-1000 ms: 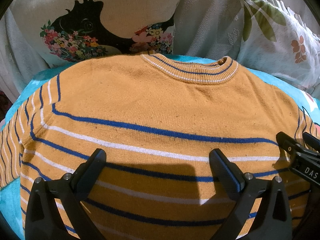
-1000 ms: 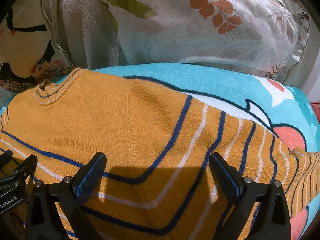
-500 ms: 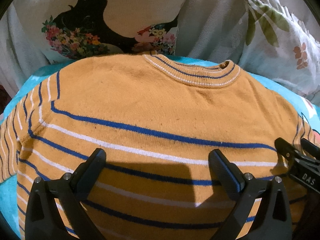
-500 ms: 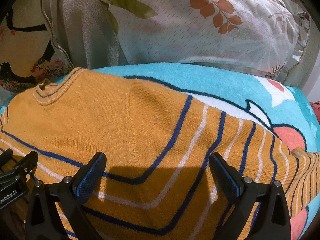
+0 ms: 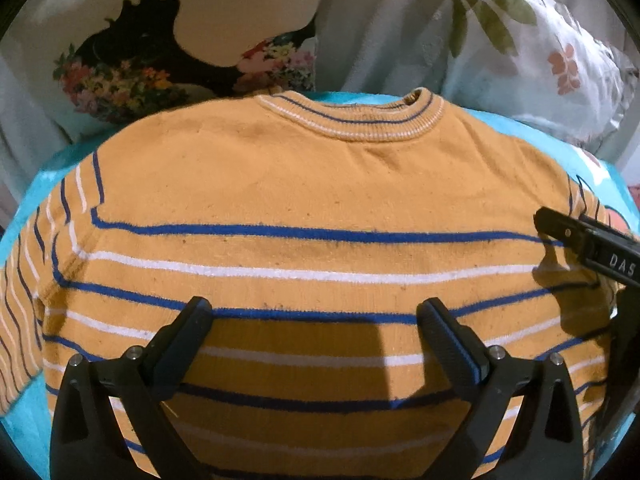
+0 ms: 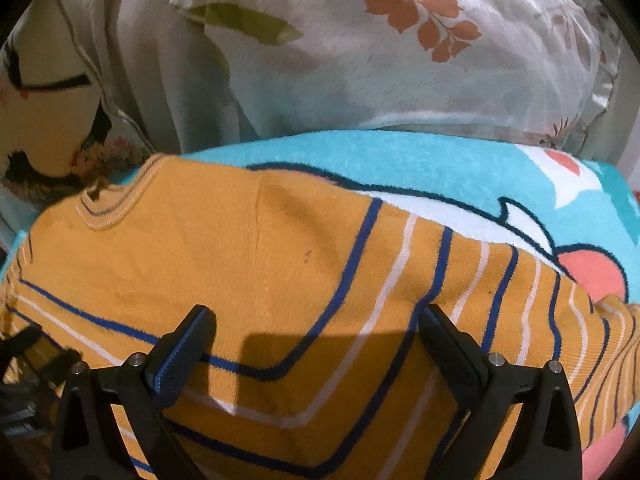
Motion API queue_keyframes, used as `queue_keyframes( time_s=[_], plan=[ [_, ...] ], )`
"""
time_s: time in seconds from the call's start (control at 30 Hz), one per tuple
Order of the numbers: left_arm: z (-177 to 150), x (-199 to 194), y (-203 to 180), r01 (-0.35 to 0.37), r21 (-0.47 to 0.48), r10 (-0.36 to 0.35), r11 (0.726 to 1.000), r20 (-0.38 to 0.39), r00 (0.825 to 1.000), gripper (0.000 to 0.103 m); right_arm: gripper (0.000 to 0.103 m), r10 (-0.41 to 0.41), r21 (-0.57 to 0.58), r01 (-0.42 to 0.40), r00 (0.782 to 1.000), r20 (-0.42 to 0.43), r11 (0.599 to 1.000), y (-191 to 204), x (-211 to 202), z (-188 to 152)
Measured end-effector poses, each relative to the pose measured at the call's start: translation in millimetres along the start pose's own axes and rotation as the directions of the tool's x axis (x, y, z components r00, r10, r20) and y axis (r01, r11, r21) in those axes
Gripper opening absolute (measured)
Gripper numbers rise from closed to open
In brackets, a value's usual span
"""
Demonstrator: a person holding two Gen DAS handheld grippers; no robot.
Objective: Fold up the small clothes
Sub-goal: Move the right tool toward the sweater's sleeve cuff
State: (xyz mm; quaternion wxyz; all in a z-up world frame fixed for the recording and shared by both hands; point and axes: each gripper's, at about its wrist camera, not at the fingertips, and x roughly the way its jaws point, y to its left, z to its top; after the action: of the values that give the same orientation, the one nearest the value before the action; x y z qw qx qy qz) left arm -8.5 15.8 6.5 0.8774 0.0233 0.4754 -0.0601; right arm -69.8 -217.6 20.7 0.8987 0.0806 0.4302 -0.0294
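A small mustard-yellow sweater (image 5: 304, 192) with blue and white stripes lies flat on a turquoise blanket (image 6: 400, 160), collar (image 5: 352, 120) away from me. My left gripper (image 5: 314, 320) is open and empty above the sweater's lower chest. My right gripper (image 6: 316, 328) is open and empty above the sweater's right shoulder and sleeve (image 6: 520, 288); it also shows at the right edge of the left wrist view (image 5: 592, 244). The left gripper's blurred tip shows at the lower left of the right wrist view (image 6: 28, 360).
Pillows stand behind the blanket: a floral one with a black shape (image 5: 160, 40) at the left and a leaf-print one (image 6: 400, 48) at the right. The blanket carries a white and pink cartoon print (image 6: 592, 272) beside the right sleeve.
The left wrist view has shifted back and right, so more of the sweater shows. The right gripper has barely moved. Both grippers stay open.
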Motion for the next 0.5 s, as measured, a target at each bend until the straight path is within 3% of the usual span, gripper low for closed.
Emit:
queue_keyframes(
  time_s=[0.27, 0.5],
  plan=[
    [-18.1, -13.7, -2.9, 0.006, -0.005, -0.006, 1.0, 0.04, 0.999, 0.103, 0.103, -0.053, -0.056, 0.053, 0.999, -0.009, 0.997, 8.9, 5.8, -1.9],
    [-35.8, -26.7, -4.6, -0.025, -0.019, 0.026, 1.0, 0.04, 0.999, 0.103, 0.103, -0.044, -0.056, 0.043, 0.999, -0.007, 0.998, 8.2, 4.7, -2.9]
  ],
)
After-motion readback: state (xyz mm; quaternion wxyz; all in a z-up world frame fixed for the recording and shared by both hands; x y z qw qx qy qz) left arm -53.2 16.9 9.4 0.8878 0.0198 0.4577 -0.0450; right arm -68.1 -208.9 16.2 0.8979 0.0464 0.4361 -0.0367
